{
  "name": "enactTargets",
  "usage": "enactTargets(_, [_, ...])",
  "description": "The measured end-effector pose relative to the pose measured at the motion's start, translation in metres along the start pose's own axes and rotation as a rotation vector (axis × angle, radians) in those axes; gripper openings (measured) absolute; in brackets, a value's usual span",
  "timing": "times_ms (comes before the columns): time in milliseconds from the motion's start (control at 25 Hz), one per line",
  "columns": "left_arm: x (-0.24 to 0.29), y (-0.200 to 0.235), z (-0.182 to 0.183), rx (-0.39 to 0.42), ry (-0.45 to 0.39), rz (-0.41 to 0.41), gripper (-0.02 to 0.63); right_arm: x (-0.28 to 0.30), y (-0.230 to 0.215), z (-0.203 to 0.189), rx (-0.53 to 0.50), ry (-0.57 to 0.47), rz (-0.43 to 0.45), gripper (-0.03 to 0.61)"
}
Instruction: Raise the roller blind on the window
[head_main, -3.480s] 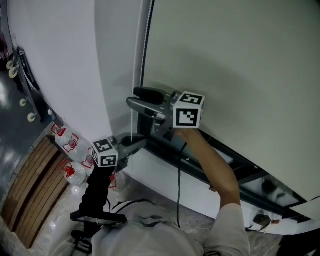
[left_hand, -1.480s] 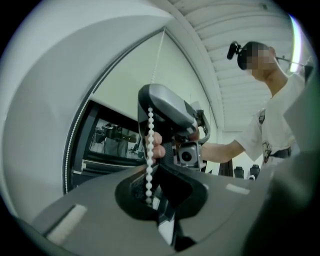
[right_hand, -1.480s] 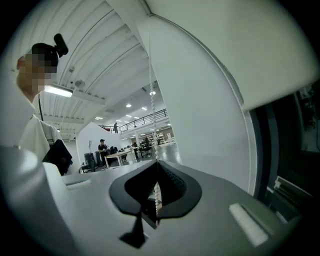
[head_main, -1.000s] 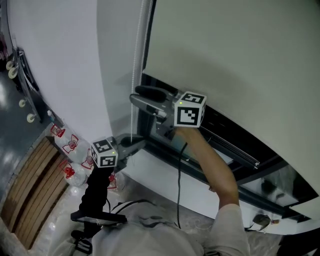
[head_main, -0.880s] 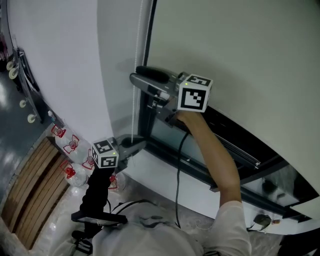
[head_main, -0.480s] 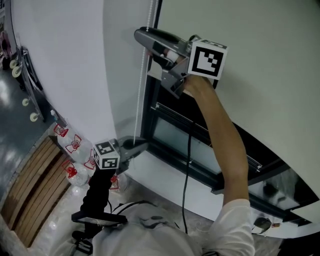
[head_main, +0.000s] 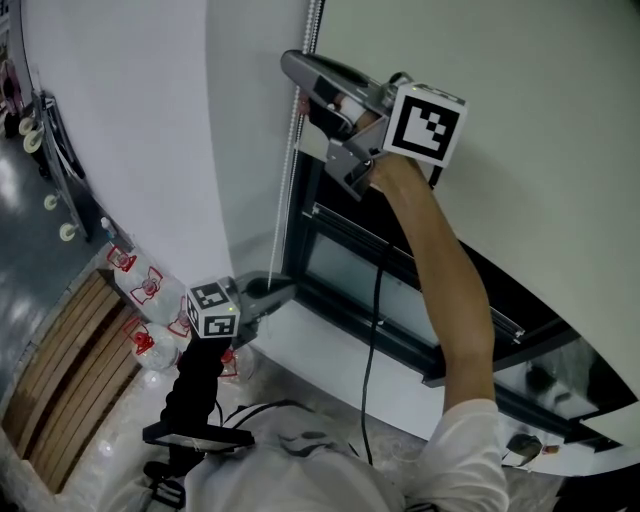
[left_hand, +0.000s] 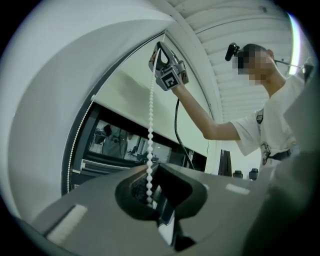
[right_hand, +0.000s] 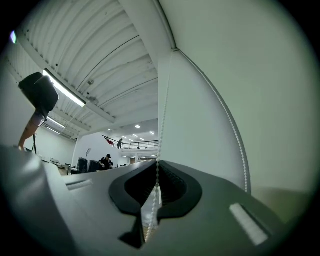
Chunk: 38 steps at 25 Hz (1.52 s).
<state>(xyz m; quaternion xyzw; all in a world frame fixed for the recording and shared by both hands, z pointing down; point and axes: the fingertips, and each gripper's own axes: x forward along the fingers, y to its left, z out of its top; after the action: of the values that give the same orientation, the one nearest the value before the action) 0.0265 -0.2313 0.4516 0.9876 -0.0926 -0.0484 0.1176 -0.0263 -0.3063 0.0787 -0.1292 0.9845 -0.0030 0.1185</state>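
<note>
My left tongs (left_hand: 150, 176): clamped low on the bead chain (left_hand: 150, 120).
My right tongs (right_hand: 157, 172): just closed, pinching it high.
Head view only: bottles (head_main: 145, 287) on the floor.
Roller blind (head_main: 520, 150): partly raised.

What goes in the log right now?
left gripper: shut on bead chain, low | right gripper: just shut on it, high | blind: partly up

No words, numbers or brand names can be read. Black-and-white square marker patterns are carried on the white cubes of the left gripper (head_main: 288, 286) and right gripper (head_main: 298, 82). Red labels on the clear plastic bottles (head_main: 140, 290) are too small to be read.
</note>
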Motion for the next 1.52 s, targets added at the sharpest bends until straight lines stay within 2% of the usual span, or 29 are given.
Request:
enactTargets(160, [0.002, -0.001, 0.004, -0.003, -0.003, -0.004, 0.000, 0.000, 0.005, -0.001, -0.004, 0.008, 0.007, 0.008])
enactTargets(280, [0.005, -0.002, 0.005, -0.005, -0.004, -0.007, 0.000, -0.001, 0.008, -0.019, 0.014, 0.037, 0.010, 0.008])
enactTargets(480, [0.007, -0.002, 0.005, 0.001, -0.004, -0.013, 0.000, -0.011, 0.005, -0.082, 0.034, 0.123, -0.020, 0.008])
enactTargets(680, [0.007, -0.002, 0.007, 0.002, -0.008, -0.012, 0.000, -0.032, 0.009, -0.159, 0.114, 0.186, -0.049, 0.008])
enactTargets(1120, [0.006, 0.007, 0.004, -0.016, 0.001, 0.011, 0.000, -0.067, 0.028, -0.279, 0.240, 0.326, -0.072, 0.008])
enactTargets(1280, [0.007, 0.003, 0.005, -0.020, -0.013, -0.010, 0.000, -0.069, 0.037, -0.278, 0.290, 0.304, -0.039, 0.009])
enactTargets(1400, [0.009, 0.000, 0.008, -0.009, -0.021, -0.027, 0.000, -0.067, 0.043, -0.273, 0.242, 0.323, -0.011, 0.017])
enactTargets(1440, [0.010, -0.002, 0.009, -0.005, -0.022, -0.032, 0.000, -0.066, 0.042, -0.269, 0.215, 0.321, -0.009, 0.046])
enactTargets(1520, [0.010, -0.003, 0.010, 0.003, -0.023, -0.040, 0.000, -0.062, 0.034, -0.248, 0.183, 0.283, -0.011, 0.147])
